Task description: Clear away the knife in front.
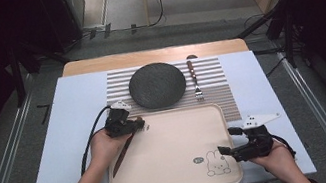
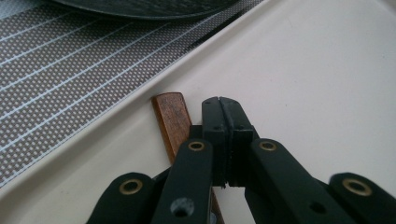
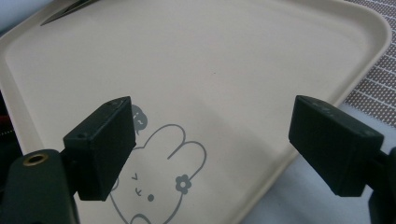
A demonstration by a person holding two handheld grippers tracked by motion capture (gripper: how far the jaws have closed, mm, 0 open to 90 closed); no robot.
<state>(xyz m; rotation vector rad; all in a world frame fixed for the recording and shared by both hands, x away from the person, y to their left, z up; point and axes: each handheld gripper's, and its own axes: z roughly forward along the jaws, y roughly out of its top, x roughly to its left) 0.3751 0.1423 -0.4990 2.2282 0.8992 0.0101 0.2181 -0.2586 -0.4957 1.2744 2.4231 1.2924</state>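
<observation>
A knife (image 1: 122,155) with a brown wooden handle (image 2: 172,114) lies slanted at the left side of a beige tray (image 1: 175,142). Its handle end rests against the tray's far left rim. My left gripper (image 1: 141,124) is shut at that handle end. In the left gripper view its pads (image 2: 219,105) press together just right of the handle, with nothing between them. My right gripper (image 1: 227,141) stands open over the tray's near right corner. Its jaws are wide apart above a printed rabbit (image 3: 159,182), and my right gripper (image 3: 210,140) holds nothing.
Beyond the tray a striped placemat (image 1: 214,75) carries a dark round plate (image 1: 157,85) and a fork (image 1: 195,79) with a wooden handle to the plate's right. A pale blue cloth (image 1: 78,111) covers the table.
</observation>
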